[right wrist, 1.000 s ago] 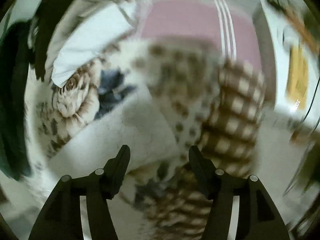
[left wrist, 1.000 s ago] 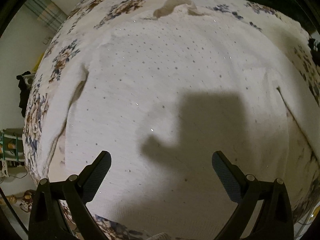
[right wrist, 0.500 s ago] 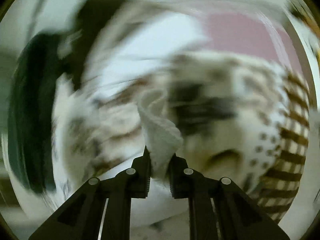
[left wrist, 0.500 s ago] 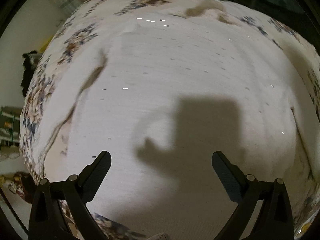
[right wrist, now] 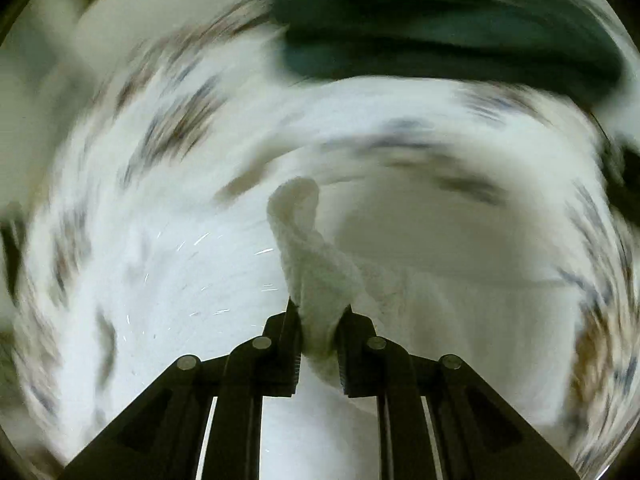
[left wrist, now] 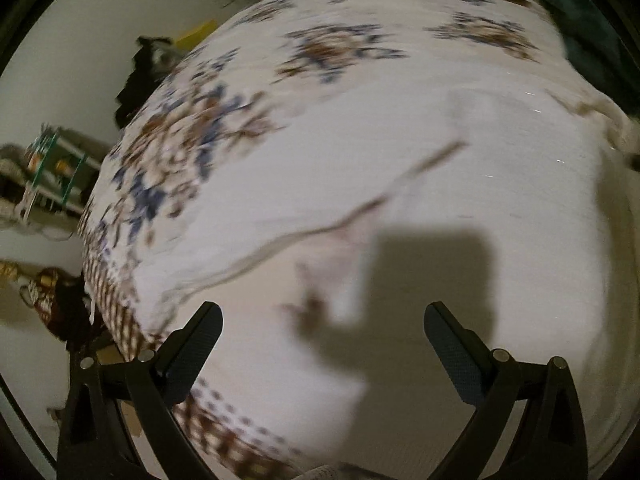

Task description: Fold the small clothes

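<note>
- Left claw: jaws stand wide apart with nothing between them; it is angled down over the white garment, its two fingers at the lower edge of the left wrist view.
- White garment: spread flat on the bed, covering most of the left wrist view; small glinting specks dot the fabric, and one edge of it runs as a slanting line from lower left toward upper right.
- Shadow: a dark blocky shape falls on the garment just ahead of the left claw.
- Bed: covered in a cream sheet with blue and brown flower print; a checked brown border shows at its lower left corner.
- Right claw: jaws closed on a bunched fold of the white garment, which rises from between the fingers as a rolled, looped ridge.
- Dark green cloth: lies across the top of the right wrist view, beyond the garment; heavy blur hides its form.
- Room edge: a rack with green frame stands on the floor left of the bed.
</note>
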Motion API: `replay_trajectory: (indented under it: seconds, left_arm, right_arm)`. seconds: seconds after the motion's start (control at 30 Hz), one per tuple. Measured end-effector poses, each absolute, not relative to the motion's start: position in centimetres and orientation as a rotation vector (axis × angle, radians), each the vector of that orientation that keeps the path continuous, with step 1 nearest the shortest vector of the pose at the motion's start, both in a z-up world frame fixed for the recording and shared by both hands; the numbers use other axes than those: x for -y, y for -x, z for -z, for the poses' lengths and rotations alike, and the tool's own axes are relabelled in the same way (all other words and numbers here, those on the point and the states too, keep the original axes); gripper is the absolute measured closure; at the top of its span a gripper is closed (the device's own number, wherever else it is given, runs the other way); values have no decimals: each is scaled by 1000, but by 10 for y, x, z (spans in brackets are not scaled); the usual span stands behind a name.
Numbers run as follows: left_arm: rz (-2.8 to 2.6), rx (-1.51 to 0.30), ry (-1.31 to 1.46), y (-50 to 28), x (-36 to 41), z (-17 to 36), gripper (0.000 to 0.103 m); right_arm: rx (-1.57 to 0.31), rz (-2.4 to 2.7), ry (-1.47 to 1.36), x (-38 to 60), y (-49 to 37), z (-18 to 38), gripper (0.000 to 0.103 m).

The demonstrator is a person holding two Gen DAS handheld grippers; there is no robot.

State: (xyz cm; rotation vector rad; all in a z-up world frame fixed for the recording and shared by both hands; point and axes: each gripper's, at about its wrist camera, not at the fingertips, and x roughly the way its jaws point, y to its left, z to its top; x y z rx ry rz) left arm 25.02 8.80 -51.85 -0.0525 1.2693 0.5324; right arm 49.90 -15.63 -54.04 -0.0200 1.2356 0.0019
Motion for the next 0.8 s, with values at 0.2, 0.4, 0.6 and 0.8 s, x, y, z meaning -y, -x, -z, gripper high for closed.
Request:
replay_trajectory:
  seconds: [0.2,0.4,0.6,0.8]
  left_arm:
    - [-593,-1278,123,-237,-161,530,0]
    - [-617,-1268,212,-231,-220,531,0]
    - [-659,-1261,420,-189,-287,521,0]
    - [-747,-1221,749,-121,-359,542,0]
  right_arm:
    - [-1229,-205,334,-30,-500,583,88]
    - [-1346,-184,322,-40,-495,602,78]
    - [-1469,-180,-122,42,-467,556,33]
    - [-1506,-68,-285,93,-413,546,32]
